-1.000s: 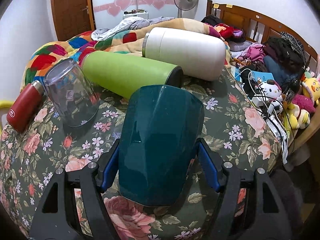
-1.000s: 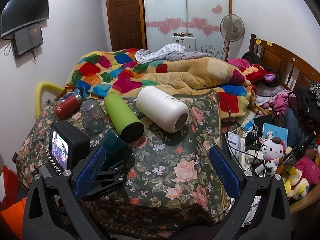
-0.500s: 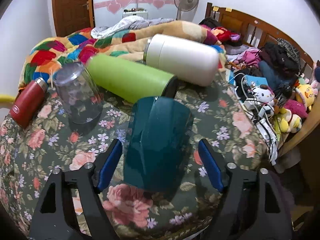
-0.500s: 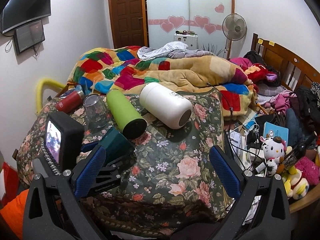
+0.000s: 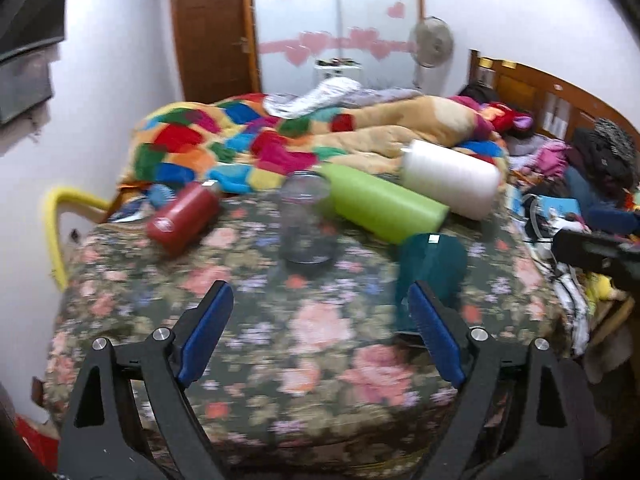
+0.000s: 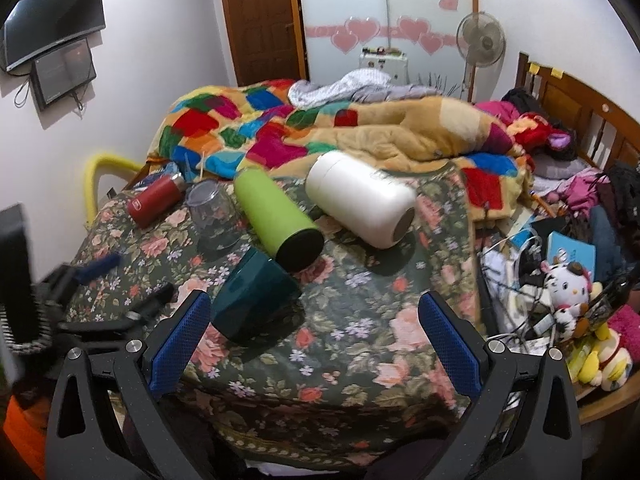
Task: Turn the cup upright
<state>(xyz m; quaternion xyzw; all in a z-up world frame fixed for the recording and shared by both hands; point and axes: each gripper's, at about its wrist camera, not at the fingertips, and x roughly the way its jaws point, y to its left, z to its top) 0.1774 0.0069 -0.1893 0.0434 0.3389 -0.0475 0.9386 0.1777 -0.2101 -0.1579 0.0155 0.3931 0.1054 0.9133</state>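
Left wrist view is blurred: the left gripper [image 5: 320,332] has its jaws spread wide and grasps nothing. The teal cup [image 5: 430,270] stands mouth down on the floral cloth [image 5: 312,328], just beyond the right blue pad [image 5: 436,336]. In the right wrist view, the right gripper [image 6: 314,344] is also spread and empty, and the cup [image 6: 254,300] is near its left pad, just beside the green bottle [image 6: 278,218]. A clear glass [image 6: 212,216], a red flask [image 6: 154,200] and a white bottle [image 6: 360,210] lie further back.
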